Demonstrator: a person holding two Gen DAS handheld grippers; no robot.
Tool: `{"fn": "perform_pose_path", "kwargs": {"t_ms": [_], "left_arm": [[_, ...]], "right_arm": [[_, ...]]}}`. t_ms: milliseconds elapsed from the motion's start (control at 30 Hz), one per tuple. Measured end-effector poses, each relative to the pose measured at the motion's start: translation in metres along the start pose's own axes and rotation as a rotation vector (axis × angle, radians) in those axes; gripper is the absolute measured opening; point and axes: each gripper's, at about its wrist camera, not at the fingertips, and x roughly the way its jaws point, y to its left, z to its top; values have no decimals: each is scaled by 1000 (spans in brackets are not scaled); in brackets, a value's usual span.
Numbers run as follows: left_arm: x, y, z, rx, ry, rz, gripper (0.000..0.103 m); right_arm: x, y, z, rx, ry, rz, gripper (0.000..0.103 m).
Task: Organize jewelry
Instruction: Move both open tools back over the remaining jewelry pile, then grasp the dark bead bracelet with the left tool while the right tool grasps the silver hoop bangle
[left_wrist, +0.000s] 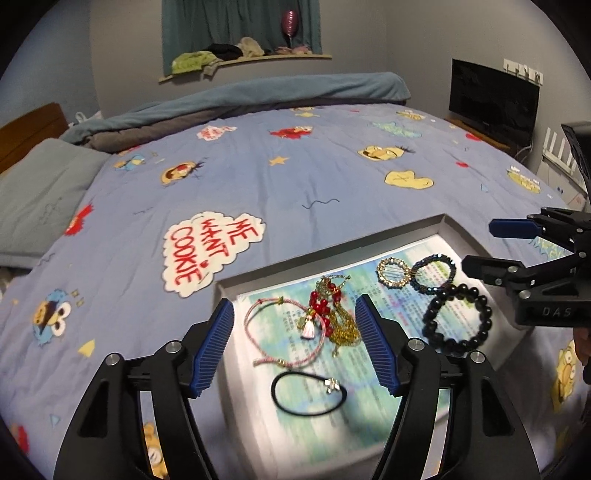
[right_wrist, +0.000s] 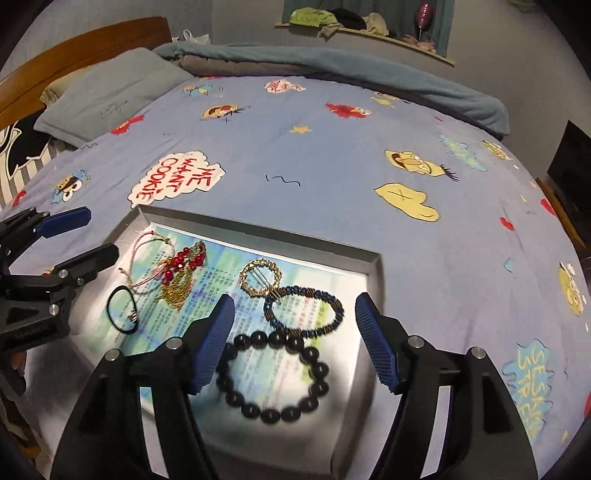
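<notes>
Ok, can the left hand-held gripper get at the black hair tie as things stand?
Probably yes. The left hand-held gripper is open above the tray, and the black hair tie lies alone on the printed sheet, apart from the pink cord bracelet, nothing covering it.

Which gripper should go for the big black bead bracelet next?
Right. The right gripper is open directly above the black bead bracelet; the left gripper hangs over the pink cord bracelet.

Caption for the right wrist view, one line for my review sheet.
Open right gripper above a white tray on the bed, holding a black bead bracelet, blue bead bracelet and gold ring clip.
</notes>
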Motion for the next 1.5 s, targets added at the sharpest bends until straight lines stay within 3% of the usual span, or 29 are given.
{"fn": "perform_pose_path", "kwargs": {"t_ms": [200, 467, 667, 933, 1067, 1500], "left_arm": [[-49, -4, -16, -3, -65, -1, 79], [-96, -3, -56, -48, -101, -39, 85], [-112, -1, -89, -57, -107, -12, 87], [-106, 3, -143, -113, -59, 19, 88], [-106, -5, -165, -130, -54, 12, 88], [-103, -40, -189, -104, -59, 3, 88]], "right_arm": [[-42, 2, -18, -1, -57, -26, 86], [-92, 6, -62, 7, -157, 1, 94], [-105, 10, -99, 3, -175, 2, 96], [-106, 26, -153, -75, -203, -48, 97], [-103, 33, -177, -91, -196, -27, 97], [-90, 63, -222, -165, -192, 32, 97]]}}
